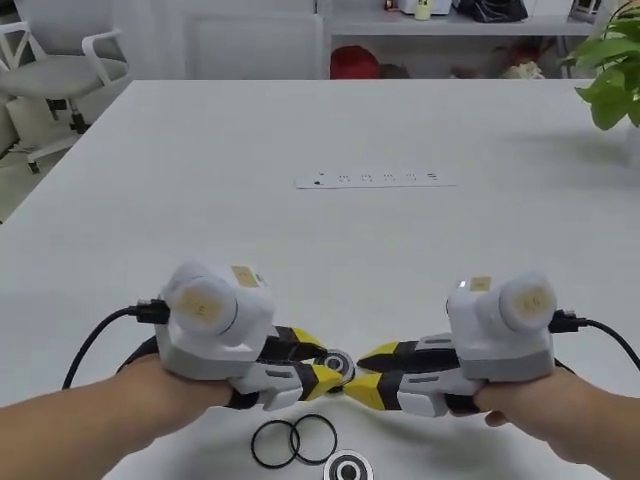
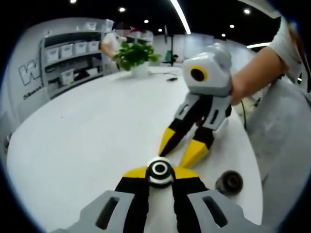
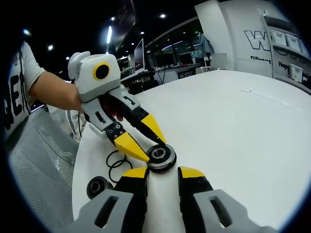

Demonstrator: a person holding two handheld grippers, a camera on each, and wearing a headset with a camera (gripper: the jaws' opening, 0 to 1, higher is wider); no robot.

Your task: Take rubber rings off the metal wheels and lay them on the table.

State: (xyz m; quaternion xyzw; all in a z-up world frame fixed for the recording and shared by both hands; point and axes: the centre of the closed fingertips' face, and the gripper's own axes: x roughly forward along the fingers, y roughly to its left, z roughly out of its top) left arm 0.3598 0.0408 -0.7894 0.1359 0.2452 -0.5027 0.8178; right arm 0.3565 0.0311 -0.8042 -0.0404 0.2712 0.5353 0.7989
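now left tongs (image 3: 151,148) pinch the wheel (image 3: 161,156), right tongs (image 3: 164,174) spread just beside it. its rubber ring (image 3: 171,159) is likely light, stretchy, grippy: hook its outer edge, peel sideways.

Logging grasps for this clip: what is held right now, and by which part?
The left gripper pinches a metal wheel across its outer rim; the right gripper holds nothing.

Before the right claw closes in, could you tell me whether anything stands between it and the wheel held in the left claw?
Nothing visible does. The wheel sits clamped in the left claw, directly ahead of the open right claw. The loose rings and spare wheel lie off to the side.
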